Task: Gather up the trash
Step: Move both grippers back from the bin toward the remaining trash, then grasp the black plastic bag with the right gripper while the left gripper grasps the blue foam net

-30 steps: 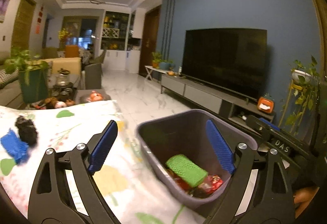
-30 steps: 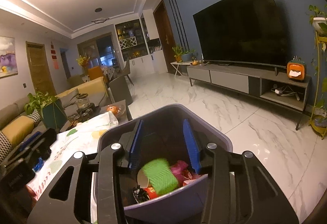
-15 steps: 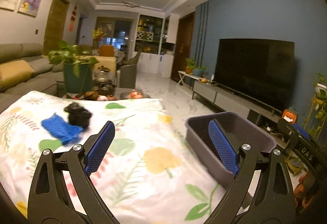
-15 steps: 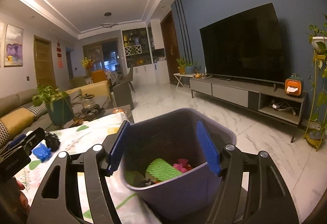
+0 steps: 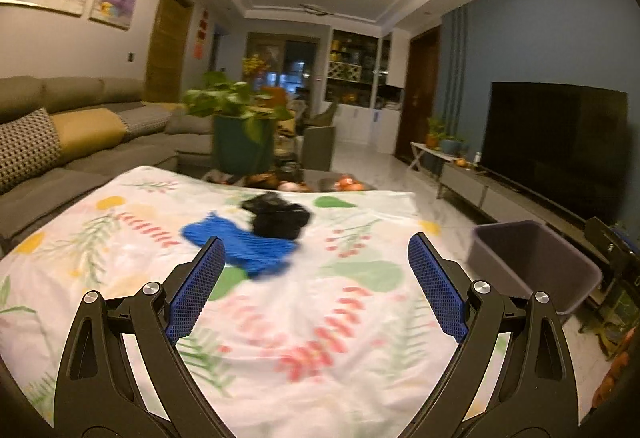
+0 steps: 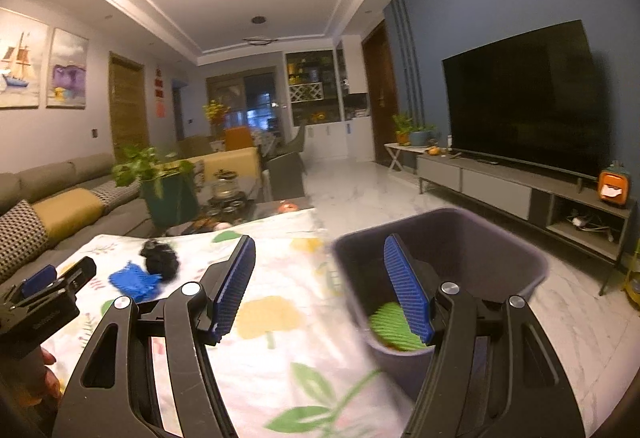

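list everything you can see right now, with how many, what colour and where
blue net: 1, blue, on the cloth, touching the black lump
black lump: 1, black, on the cloth, behind the blue net
green net: 1, green, inside the bin
bin: 1, grey, off the cloth's right edge
cloth: 1, white with floral print, covering the table
plant: 1, green in a teal pot, beyond the cloth
sofa: 1, grey with yellow cushions, left
TV: 1, black, on the blue wall, right
left hand-held gripper: 1, black with blue pads, open, over the cloth
right hand-held gripper: 1, black with blue pads, open, by the bin
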A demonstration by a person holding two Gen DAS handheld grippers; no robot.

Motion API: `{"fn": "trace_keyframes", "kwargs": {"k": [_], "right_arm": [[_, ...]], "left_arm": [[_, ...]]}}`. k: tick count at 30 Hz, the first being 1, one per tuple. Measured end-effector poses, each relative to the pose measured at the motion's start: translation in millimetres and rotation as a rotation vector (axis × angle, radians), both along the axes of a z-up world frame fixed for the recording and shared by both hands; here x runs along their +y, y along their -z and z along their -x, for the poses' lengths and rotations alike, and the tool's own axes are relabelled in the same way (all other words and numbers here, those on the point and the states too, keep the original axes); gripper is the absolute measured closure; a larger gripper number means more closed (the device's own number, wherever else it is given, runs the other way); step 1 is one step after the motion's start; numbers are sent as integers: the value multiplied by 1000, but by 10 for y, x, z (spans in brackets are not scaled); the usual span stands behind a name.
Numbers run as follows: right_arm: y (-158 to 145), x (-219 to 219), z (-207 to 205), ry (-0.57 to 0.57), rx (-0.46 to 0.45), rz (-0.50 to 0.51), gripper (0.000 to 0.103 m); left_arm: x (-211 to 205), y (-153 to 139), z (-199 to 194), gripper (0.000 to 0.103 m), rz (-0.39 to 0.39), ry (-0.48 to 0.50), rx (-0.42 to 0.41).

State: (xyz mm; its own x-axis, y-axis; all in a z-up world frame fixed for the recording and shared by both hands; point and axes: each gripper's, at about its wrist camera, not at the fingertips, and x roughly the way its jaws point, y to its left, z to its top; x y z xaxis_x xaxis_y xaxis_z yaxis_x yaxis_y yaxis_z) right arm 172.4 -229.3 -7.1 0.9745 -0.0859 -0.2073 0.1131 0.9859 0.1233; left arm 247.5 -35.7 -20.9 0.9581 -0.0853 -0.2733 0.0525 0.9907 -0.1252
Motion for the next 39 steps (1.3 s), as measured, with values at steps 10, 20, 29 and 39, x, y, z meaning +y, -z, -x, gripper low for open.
{"fn": "trace_keyframes", "kwargs": {"k": [10, 20, 29, 39], "right_arm": [[-14, 586, -399, -105, 23, 4, 37], [32, 1097, -985, -170, 73, 14, 37], [159, 1516, -1511, -208, 130, 37, 37], [360, 1916, -2152, -263, 176, 79, 37]], "left_arm": [[649, 27, -177, 12, 7, -139, 13], [1077, 52, -478, 12, -1, -232, 20], [1309, 93, -803, 12, 9, -280, 34], [1502, 225, -1040, 12, 53, -322, 51]]}}
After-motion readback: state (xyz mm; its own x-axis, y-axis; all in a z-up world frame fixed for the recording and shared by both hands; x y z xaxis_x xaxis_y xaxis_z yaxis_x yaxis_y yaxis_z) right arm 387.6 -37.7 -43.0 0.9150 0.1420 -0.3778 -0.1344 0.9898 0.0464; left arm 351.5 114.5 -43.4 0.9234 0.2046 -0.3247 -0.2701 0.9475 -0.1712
